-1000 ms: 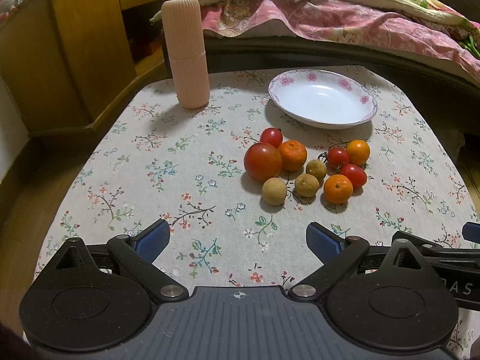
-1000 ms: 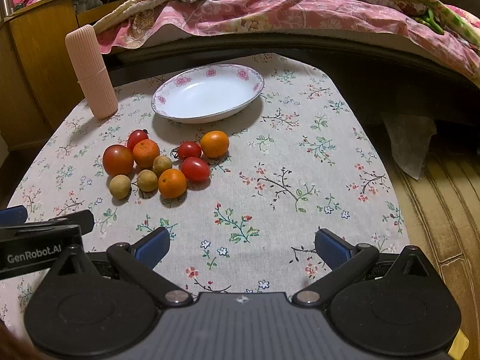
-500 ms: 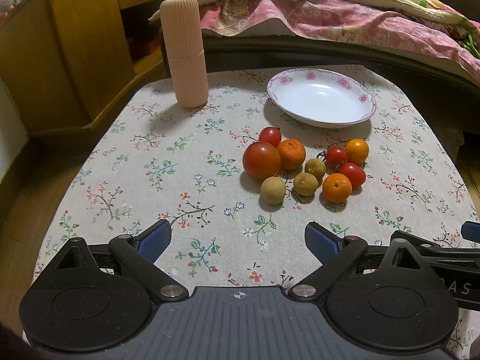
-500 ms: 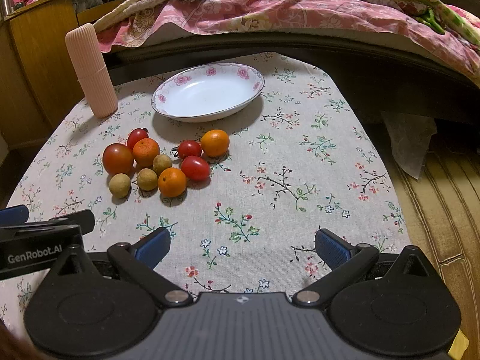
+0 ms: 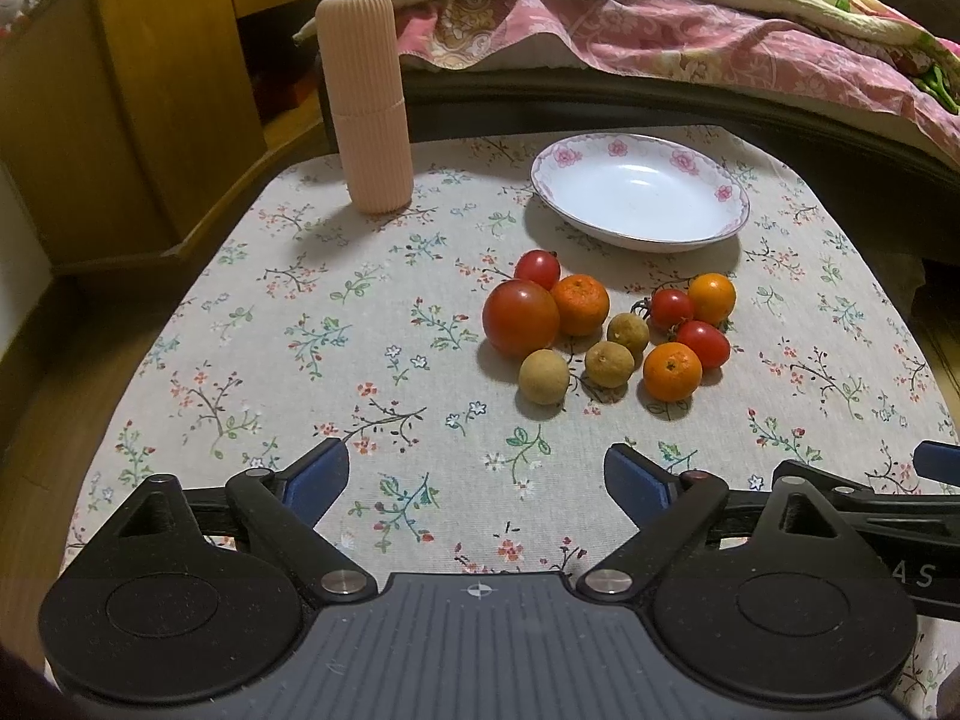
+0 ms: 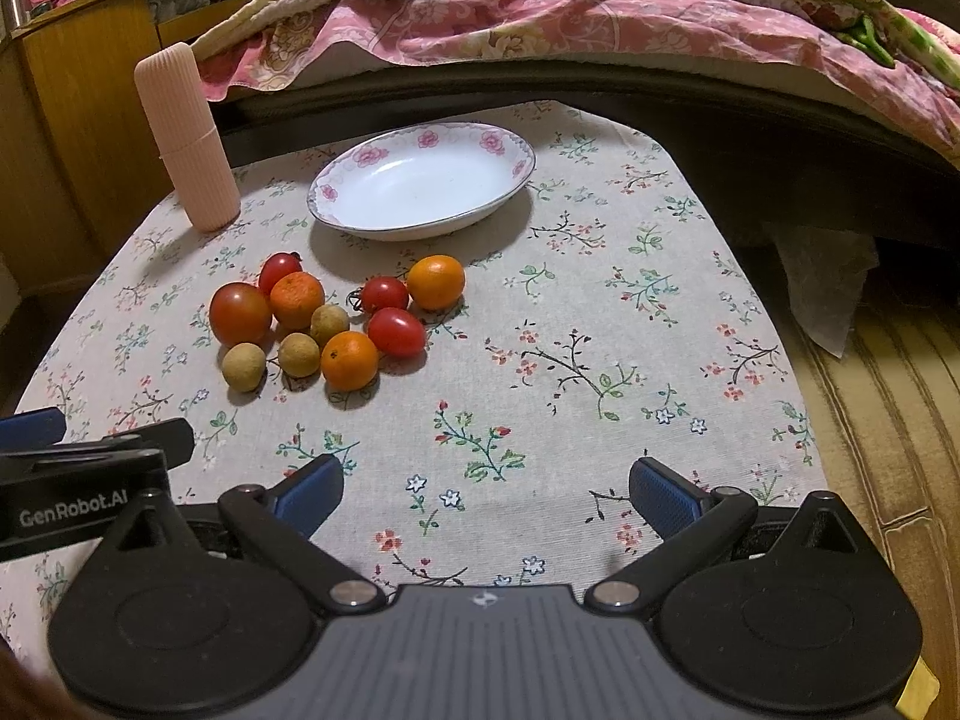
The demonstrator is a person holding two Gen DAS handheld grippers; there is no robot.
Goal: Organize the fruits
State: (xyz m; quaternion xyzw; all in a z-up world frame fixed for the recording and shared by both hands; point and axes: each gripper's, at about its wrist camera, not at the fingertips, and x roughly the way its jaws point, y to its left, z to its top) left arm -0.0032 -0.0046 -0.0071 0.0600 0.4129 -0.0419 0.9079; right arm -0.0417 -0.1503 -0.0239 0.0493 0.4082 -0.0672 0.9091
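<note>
- Your left gripper (image 5: 477, 474) hovers low over the near edge of the floral tablecloth (image 5: 336, 324), its blue-padded jaws spread wide with nothing between them.
- The fruit cluster lies ahead of it and a little to the right, well apart from the fingertips: a large tomato (image 5: 519, 317) on the left touches a mandarin (image 5: 579, 303), with a cherry tomato (image 5: 537, 269) just behind them.
- Three brown longans (image 5: 609, 363) sit nearest you, running from the left front toward the middle of the cluster.
- To the right of them are another mandarin (image 5: 672, 370), two more cherry tomatoes (image 5: 703, 343) and a smooth orange fruit (image 5: 711, 298).
- The white plate with pink flowers (image 5: 732, 204) stands beyond the cluster, holding nothing, and a ribbed pink container (image 5: 366, 102) stands upright to its left at the far corner.
- Your right gripper (image 6: 486, 489) also hangs with its jaws spread apart, holding nothing, over bare cloth; from it the fruit lies ahead and well to the left.
- The left wrist view shows the wooden cabinet (image 5: 138, 90) more fully, and a part of the right gripper at its right edge.
- The right wrist view adds a pale sheet (image 6: 828, 288) on the floor off the table's right side, the left gripper's side marked "GenRobot.AI" at the left edge, and the pink bedding (image 6: 540, 18) behind.
</note>
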